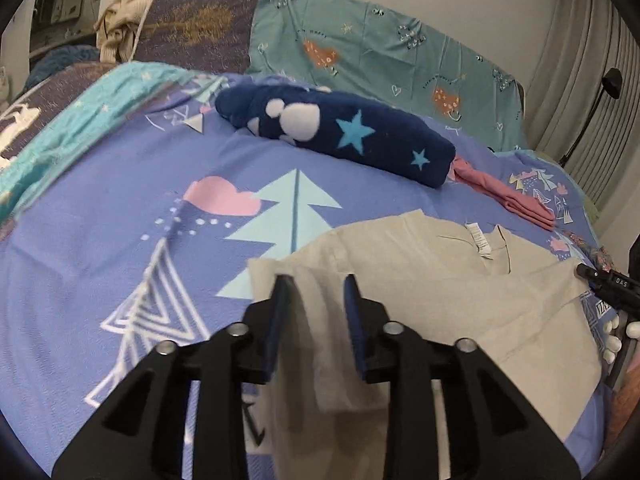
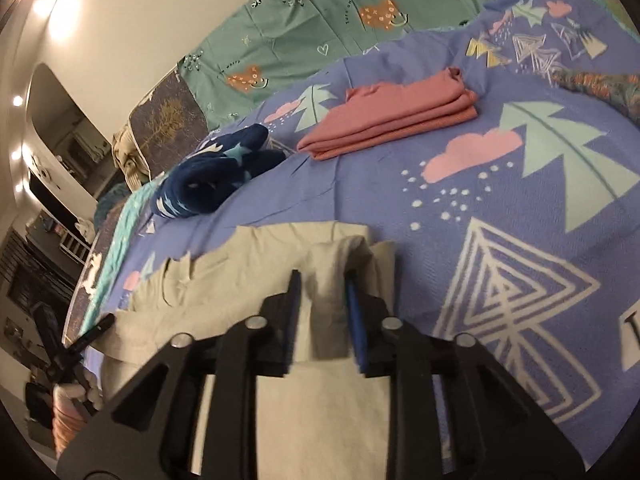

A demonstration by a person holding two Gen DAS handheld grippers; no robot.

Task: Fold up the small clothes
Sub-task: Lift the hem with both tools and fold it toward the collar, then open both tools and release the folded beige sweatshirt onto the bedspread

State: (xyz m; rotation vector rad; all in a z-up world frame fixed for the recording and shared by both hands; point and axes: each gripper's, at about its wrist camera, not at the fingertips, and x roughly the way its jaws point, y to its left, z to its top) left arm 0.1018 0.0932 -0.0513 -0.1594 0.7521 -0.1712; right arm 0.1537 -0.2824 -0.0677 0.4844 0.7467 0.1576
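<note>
Nearest: our left tongs (image 1: 316, 280) and right tongs (image 2: 324, 276) — both part-open, beige garment (image 1: 420, 280) slack between the pads, unpinched. It lies on the bed (image 1: 100, 208); we should free both corners together, then smooth the fold. Beyond it: folded pink garment (image 2: 392, 120), navy starred bundle (image 1: 340, 128). Its white label (image 1: 480, 240) — unreadable.

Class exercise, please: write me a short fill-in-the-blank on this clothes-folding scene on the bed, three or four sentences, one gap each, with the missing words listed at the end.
1. The garment lying between the fingers of the left gripper is ____ in colour.
2. The folded pink garment rests on a purple-blue ____.
3. The dark blue fleece roll is printed with light blue ____ and white paw marks.
4. The white care label belongs to the ____ garment.

Missing words: beige; bedspread; stars; beige
</note>
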